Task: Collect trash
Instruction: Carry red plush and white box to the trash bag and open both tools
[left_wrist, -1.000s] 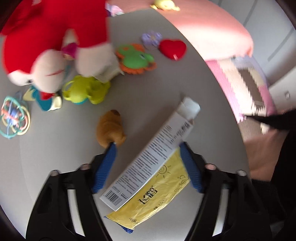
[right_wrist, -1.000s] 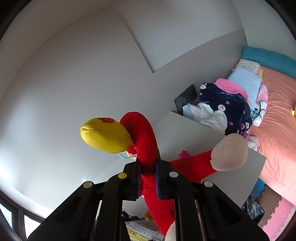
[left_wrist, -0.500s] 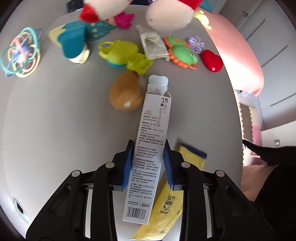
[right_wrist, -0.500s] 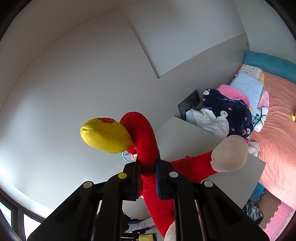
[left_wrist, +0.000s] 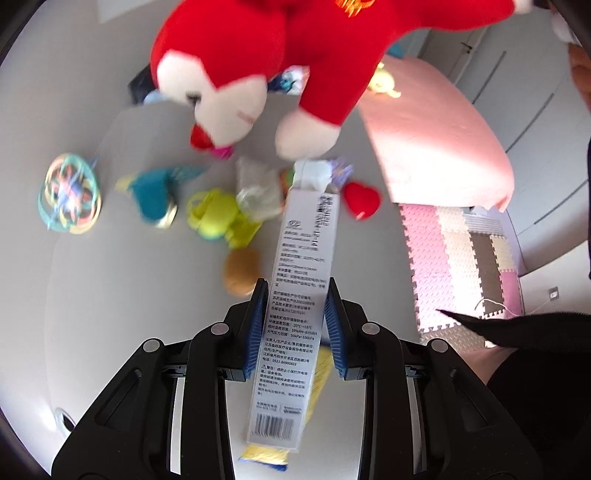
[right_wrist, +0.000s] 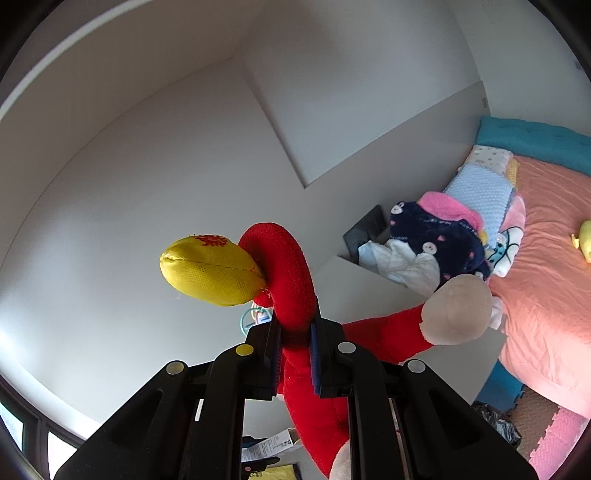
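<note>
The round grey bench (left_wrist: 110, 295) carries a scatter of toys, and above it hangs the largest thing in view, a red plush monkey with cream face and paws (left_wrist: 258, 55), dangling from the right gripper (right_wrist: 295, 350), whose blue pads are pinched on its thin red tail (right_wrist: 291, 288) just below the yellow mesh tuft. The trash in hand is the long white printed cardboard box (left_wrist: 303, 280), its flap end open, gripped across its narrow width by the left gripper (left_wrist: 295, 325); those pads have just been closing and now press the box on both sides, and it appears to be raised off the bench. A flat yellow wrapper (left_wrist: 321, 369) lies on the bench beneath it, seemingly the next piece to collect. Small toys sit beyond: a teal plastic piece (left_wrist: 151, 199), a lime-green one (left_wrist: 214, 218), a brown plush lump (left_wrist: 242, 271) and a red heart (left_wrist: 361, 199). To do this step well, I would keep the pinch firm but not crushing, since hollow card buckles, carry the box level, and keep its far end clear of the hanging monkey.
</note>
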